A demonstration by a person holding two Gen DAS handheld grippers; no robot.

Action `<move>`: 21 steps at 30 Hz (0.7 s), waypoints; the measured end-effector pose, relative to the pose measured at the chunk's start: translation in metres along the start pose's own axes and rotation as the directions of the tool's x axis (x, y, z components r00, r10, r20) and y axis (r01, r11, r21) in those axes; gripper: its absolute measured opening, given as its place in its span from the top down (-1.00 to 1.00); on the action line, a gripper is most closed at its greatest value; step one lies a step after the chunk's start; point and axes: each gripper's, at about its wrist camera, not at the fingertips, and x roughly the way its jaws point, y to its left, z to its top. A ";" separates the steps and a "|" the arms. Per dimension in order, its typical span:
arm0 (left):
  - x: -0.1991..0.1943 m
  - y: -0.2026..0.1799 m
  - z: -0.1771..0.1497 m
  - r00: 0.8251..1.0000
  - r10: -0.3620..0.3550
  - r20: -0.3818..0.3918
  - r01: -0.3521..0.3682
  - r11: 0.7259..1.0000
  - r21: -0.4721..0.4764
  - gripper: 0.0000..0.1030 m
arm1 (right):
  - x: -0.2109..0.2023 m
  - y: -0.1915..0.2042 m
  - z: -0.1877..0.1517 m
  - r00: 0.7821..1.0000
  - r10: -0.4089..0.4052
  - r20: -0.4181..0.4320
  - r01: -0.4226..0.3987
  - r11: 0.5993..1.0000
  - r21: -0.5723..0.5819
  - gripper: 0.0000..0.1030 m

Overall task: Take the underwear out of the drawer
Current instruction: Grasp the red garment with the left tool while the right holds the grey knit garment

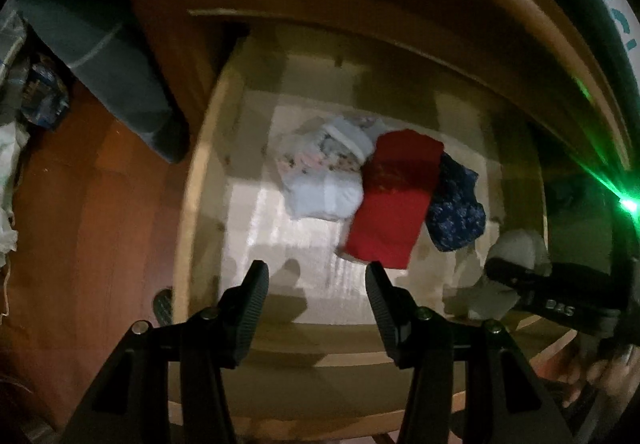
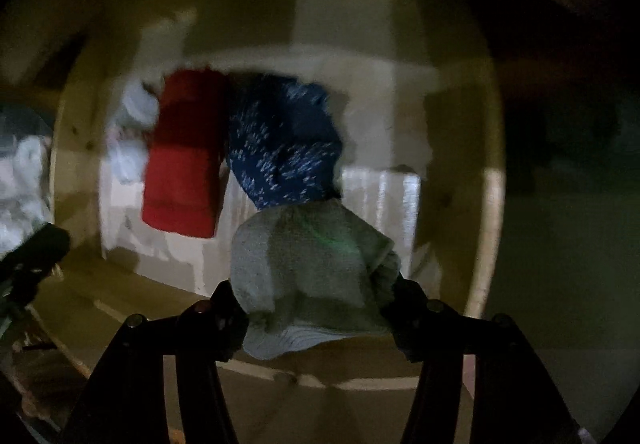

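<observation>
— Dim room, open wooden drawer with a pale liner. Where is the underwear?

— A pale grey-green piece is pinched in the right tongs, at the drawer's near right, bunched and hanging down from the pads. Those tongs stand narrow on it.

— And the left tongs?

— Partly open, holding nothing, above the near edge.

— What else lies inside?

— A red fold in the middle, its long axis running near to far, a dark blue patterned piece touching its right side, a white bundle on its left.

— Which hand is nearer those?

— I'd say the left for the red fold, just beyond its tips. The front rail seems the only obstacle when lifting out.
</observation>
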 end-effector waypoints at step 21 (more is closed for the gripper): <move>0.043 -0.050 0.014 0.994 0.015 -0.107 -0.003 0.994 0.107 -0.22 | 0.006 -0.052 -0.020 0.982 0.185 0.040 -0.188 0.980 0.059 -0.07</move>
